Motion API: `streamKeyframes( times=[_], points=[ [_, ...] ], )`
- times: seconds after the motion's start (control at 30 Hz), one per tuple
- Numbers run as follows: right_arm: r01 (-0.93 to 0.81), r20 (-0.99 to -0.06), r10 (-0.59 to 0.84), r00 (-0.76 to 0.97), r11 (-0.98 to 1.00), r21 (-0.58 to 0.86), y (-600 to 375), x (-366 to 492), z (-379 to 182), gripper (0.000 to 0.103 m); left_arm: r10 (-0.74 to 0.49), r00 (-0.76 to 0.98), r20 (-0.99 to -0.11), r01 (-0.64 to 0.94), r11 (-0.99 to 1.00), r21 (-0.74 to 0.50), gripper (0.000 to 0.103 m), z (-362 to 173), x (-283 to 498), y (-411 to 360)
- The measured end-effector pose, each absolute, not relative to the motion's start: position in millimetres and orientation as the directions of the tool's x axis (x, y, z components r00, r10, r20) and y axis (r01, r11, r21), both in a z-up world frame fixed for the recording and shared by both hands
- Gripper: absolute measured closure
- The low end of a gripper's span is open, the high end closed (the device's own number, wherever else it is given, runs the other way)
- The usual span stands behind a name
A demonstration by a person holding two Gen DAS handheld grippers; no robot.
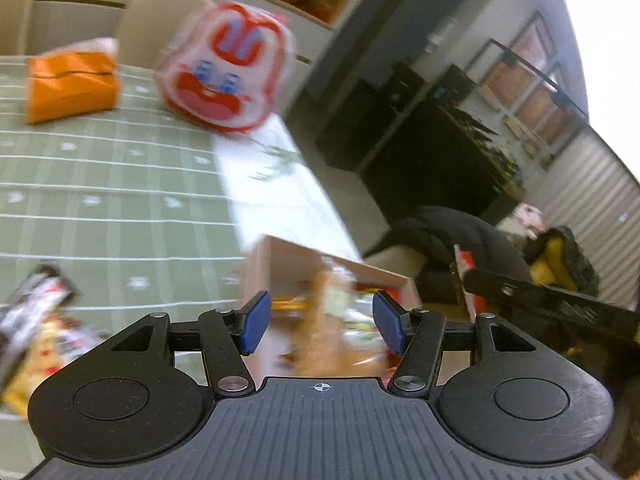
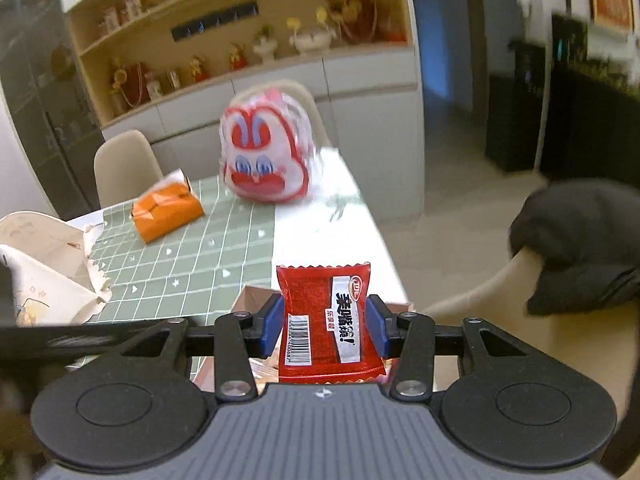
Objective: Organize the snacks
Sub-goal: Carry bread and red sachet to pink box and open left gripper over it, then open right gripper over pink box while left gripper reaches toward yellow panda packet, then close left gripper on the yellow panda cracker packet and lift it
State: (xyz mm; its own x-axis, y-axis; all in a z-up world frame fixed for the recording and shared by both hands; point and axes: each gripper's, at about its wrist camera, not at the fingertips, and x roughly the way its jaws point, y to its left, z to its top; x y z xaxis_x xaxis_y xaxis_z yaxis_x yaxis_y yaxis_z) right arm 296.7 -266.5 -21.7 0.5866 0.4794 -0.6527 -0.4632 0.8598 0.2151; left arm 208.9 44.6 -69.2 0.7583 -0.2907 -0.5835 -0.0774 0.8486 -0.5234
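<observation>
A red snack packet [image 2: 316, 288] with a barcode and a white label stands upright between the blue pads [image 2: 272, 322] of my right gripper [image 2: 324, 324], which is shut on it. Just below and behind it is the corner of a light wooden box [image 2: 250, 298]. In the left wrist view my left gripper [image 1: 322, 322] is open and hovers over that wooden box [image 1: 280, 264]. Blurred yellow and orange snacks [image 1: 332, 312] lie in the box; nothing sits between the left pads. The black frame of the right gripper [image 1: 552, 304] reaches in from the right.
On the green checked tablecloth [image 2: 192, 256] stand a red-and-white rabbit-face bag [image 2: 266, 156] and an orange pack [image 2: 166, 212]. Loose snack packets [image 1: 36, 332] lie at the near left, a torn white paper bag [image 2: 44, 264] beside them. The table edge and a chair draped with dark clothing [image 2: 580, 248] are on the right.
</observation>
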Motion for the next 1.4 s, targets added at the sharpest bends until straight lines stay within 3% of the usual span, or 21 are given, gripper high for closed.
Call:
streamKeyframes(
  times=[0.03, 0.33, 0.7, 0.83, 0.97, 1.4],
  points=[
    [-0.459, -0.668, 0.489, 0.562, 0.855, 0.24, -264, 308, -30, 0.049, -0.262, 0.76, -0.595, -0.107, 0.853, -0.511, 0.041, -70, 200, 55],
    [-0.431, -0.692, 0.48, 0.54, 0.863, 0.263, -250, 326, -58, 0.038, -0.051, 0.679, -0.732, -0.373, 0.835, -0.404, 0.041, -97, 144, 139],
    [-0.455, -0.746, 0.486, 0.455, 0.847, 0.275, -215, 247, -65, 0.03, 0.02, 0.57, -0.821, -0.291, 0.94, -0.179, 0.041, -132, 167, 165],
    [-0.508, -0.778, 0.492, 0.392, 0.82, 0.263, -189, 201, -74, 0.03, 0.006, 0.568, -0.823, -0.26, 0.95, -0.172, 0.041, -143, 177, 172],
    [-0.572, -0.795, 0.444, 0.414, 0.806, 0.152, -157, 163, -74, 0.03, -0.021, 0.579, -0.815, -0.265, 0.941, -0.212, 0.041, -148, 183, 179],
    [-0.578, -0.858, 0.334, 0.391, 0.814, 0.054, -133, 141, -85, 0.03, -0.159, 0.569, -0.807, -0.086, 0.964, -0.25, 0.041, -148, 182, 144]
  ],
)
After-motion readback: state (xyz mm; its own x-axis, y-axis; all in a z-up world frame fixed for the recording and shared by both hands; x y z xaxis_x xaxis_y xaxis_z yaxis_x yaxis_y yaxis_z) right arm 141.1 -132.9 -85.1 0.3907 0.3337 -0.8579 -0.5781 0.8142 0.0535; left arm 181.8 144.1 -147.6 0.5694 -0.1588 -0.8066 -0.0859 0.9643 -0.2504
